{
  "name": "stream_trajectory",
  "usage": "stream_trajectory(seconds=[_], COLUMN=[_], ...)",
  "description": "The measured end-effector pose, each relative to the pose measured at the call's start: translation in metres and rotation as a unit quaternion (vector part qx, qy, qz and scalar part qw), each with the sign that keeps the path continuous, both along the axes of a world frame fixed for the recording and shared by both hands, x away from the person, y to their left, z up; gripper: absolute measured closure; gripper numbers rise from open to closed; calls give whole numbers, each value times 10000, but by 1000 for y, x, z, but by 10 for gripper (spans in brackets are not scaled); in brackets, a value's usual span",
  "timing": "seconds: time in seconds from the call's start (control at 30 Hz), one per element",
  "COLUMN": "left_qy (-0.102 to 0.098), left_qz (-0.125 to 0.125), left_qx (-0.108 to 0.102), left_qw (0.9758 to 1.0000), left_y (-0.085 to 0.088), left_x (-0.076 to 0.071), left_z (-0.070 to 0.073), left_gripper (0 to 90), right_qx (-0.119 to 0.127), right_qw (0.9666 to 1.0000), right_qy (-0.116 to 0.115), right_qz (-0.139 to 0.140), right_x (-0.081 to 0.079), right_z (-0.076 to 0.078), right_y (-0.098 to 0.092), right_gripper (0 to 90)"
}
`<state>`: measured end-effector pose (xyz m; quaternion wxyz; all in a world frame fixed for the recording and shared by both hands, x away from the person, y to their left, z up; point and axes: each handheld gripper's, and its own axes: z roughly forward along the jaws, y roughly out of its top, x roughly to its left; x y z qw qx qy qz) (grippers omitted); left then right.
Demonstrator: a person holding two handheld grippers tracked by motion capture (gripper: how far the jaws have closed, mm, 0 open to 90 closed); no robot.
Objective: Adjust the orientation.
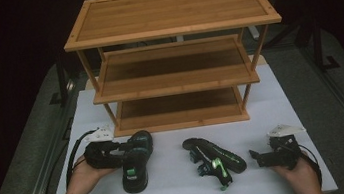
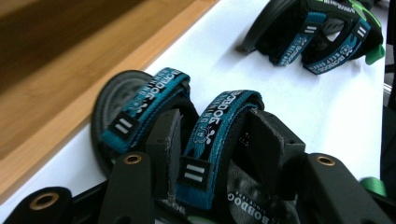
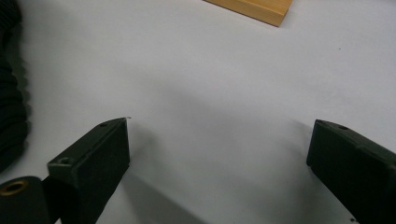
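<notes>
Two black sandals with teal straps lie on the white table (image 1: 172,188) in front of a wooden rack. The left sandal (image 1: 135,162) lies flat on its sole. My left gripper (image 1: 122,154) reaches it from the left. In the left gripper view, the rear teal strap (image 2: 210,130) stands between the jaws of my left gripper (image 2: 219,135), with a narrow gap beside it. The right sandal (image 1: 216,158) lies tipped on its side and has green tabs. My right gripper (image 1: 254,156) rests to its right, and in its own view my right gripper (image 3: 219,149) stands wide open over bare table.
A three-shelf bamboo rack (image 1: 171,26) stands at the back of the table, and its base edge (image 2: 70,93) runs close behind the left sandal. The tipped sandal (image 2: 317,32) lies farther off. A dark sandal edge (image 3: 9,107) shows left of my right gripper.
</notes>
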<state>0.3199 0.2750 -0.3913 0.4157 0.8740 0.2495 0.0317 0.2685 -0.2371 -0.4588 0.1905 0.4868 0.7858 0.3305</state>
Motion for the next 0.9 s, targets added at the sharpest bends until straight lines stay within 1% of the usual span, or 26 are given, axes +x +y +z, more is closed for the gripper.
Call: stream_trajectory(seconds=[0.03,0.07,0.1,0.17,0.2,0.23,0.37,0.47,0.5,0.53,0.57,0.6,0.63,0.67,0.7,0.73,0.77,0.83,0.87,0.9], left_qy=[4,-29,-75,-141,-141,-112,-254,-319,-319,-352,-352,-368,-368,-402,-402,-439,-450,-430,-430,-423], left_qz=[-35,-49,-80,-118,-118,-134,-139,-271,-271,-350,-350,-445,-445,-594,-594,-684,-751,-838,-838,-873], left_qx=[5,-24,-40,25,25,1,27,71,71,-4,-4,-54,-54,-57,-57,-55,-50,-58,-58,-43], left_qw=[10000,10000,9999,9998,9998,9998,9996,9991,9991,9988,9988,9983,9983,9974,9974,9967,9961,9955,9955,9953], left_y=[-1,-2,-2,-3,-3,-2,-2,-7,-7,-14,-14,-23,-23,-33,-33,-42,-46,-54,-54,-57], left_x=[1,1,1,1,1,1,-2,-2,-2,-3,-3,-2,-2,-2,-2,0,1,4,4,5], left_z=[-1,-2,-2,-2,-2,-2,1,6,6,8,8,11,11,13,13,15,15,15,15,14], left_gripper=[538,560,587,666,687,687,700,702,703,702,703,702,702,702,702,703,702,703,703,703], right_qx=[1,1,1,2,1,1,0,-1,-1,2,2,2,3,3,3,3,3,5,5,4], right_qw=[10000,10000,10000,10000,10000,10000,10000,10000,10000,10000,10000,10000,10000,10000,10000,10000,10000,10000,10000,10000], right_qy=[1,0,1,0,0,0,1,1,1,1,1,2,2,1,1,0,1,-1,-1,0], right_qz=[1,0,1,0,2,2,1,1,1,1,1,0,0,0,-1,-1,0,-2,-2,0], right_x=[0,0,0,0,0,0,0,0,0,0,0,0,0,0,0,0,0,0,0,0], right_z=[0,0,0,0,0,0,0,0,0,0,0,0,0,0,0,0,0,0,0,0], right_y=[0,0,0,0,0,0,0,0,0,0,0,0,0,0,0,0,0,0,0,0], right_gripper=[52,52,52,52,52,52,52,52,52,52,52,52,52,52,52,52,52,52,52,52])
